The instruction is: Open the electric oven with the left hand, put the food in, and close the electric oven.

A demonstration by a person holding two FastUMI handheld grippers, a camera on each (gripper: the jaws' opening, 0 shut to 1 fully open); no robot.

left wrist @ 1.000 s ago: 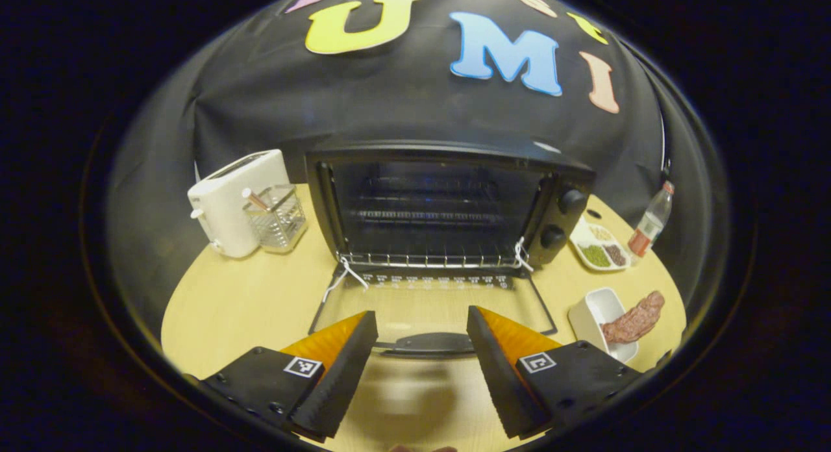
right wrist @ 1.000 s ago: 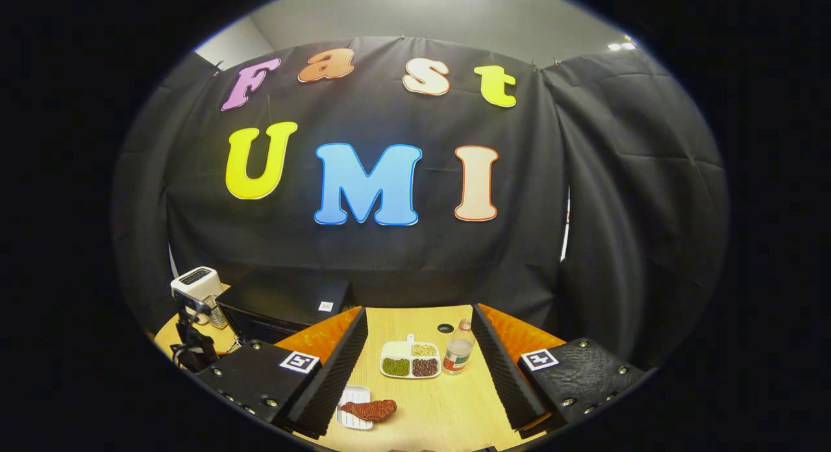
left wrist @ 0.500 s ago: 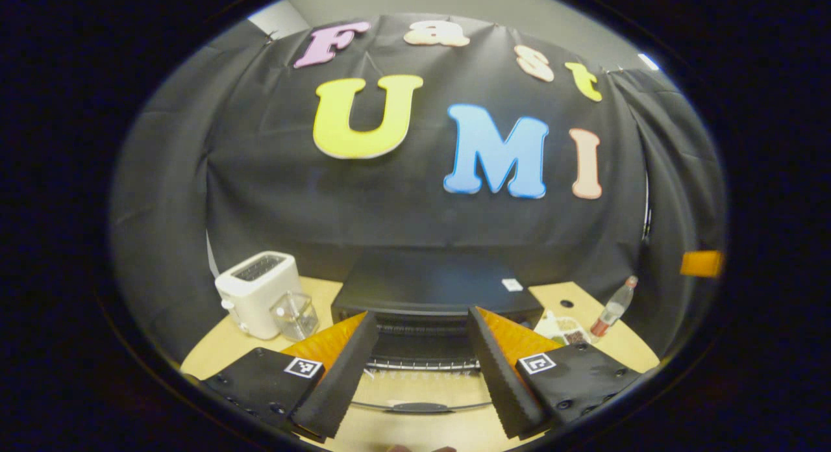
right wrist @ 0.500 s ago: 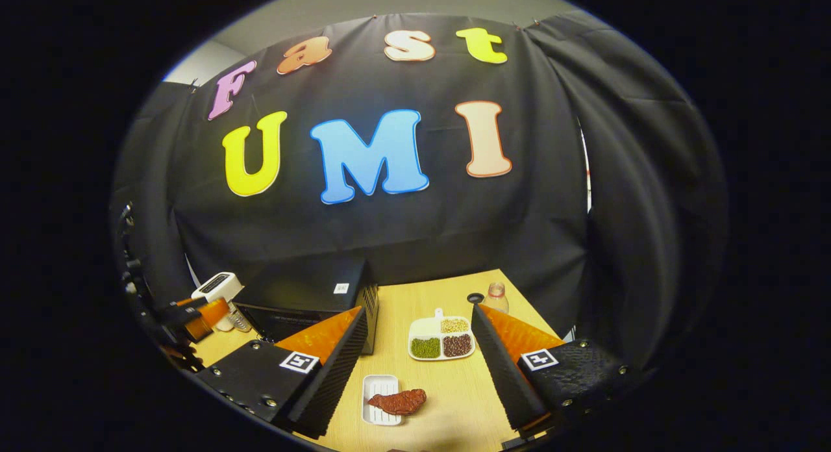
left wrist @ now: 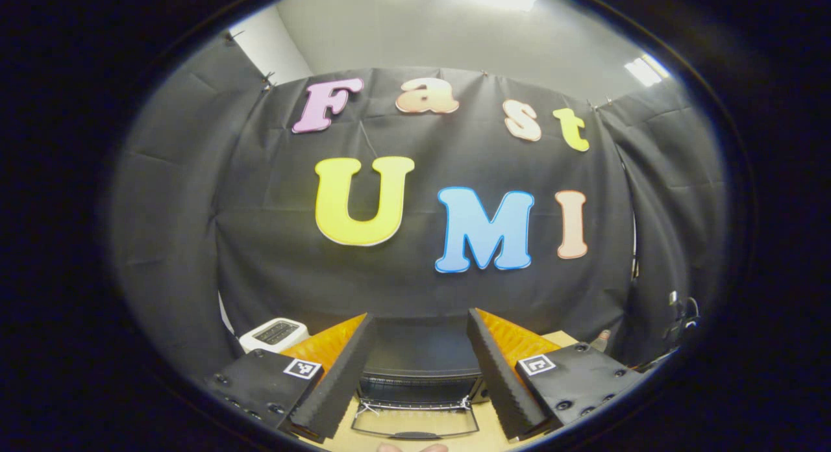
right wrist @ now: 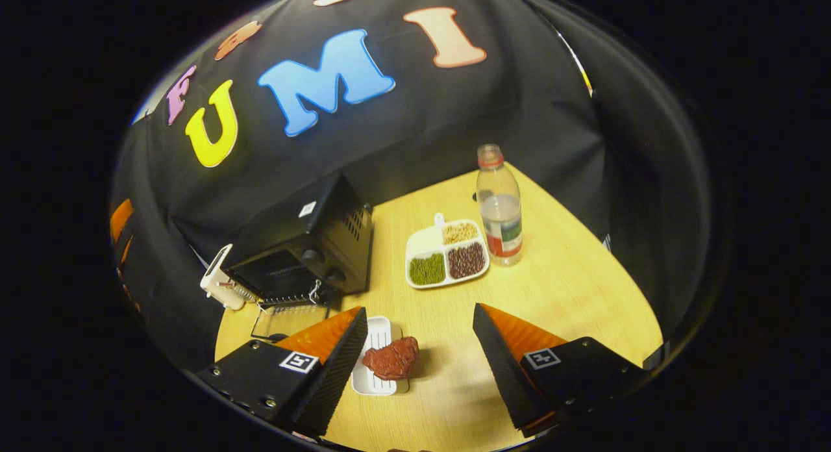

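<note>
With its glass door point(right wrist: 289, 320) folded down flat onto the wooden table point(right wrist: 571, 289), the black electric oven point(right wrist: 305, 247) stands open, a white toaster point(right wrist: 217, 284) just left of it. Right of the oven sit a small white dish point(right wrist: 375, 367) carrying a reddish piece of meat point(right wrist: 391, 359), a divided tray of beans point(right wrist: 446, 254) and a water bottle point(right wrist: 500, 208) whose label is too small to read. Both the left gripper point(left wrist: 415, 367) and right gripper point(right wrist: 419, 364) hang spread and empty.
</note>
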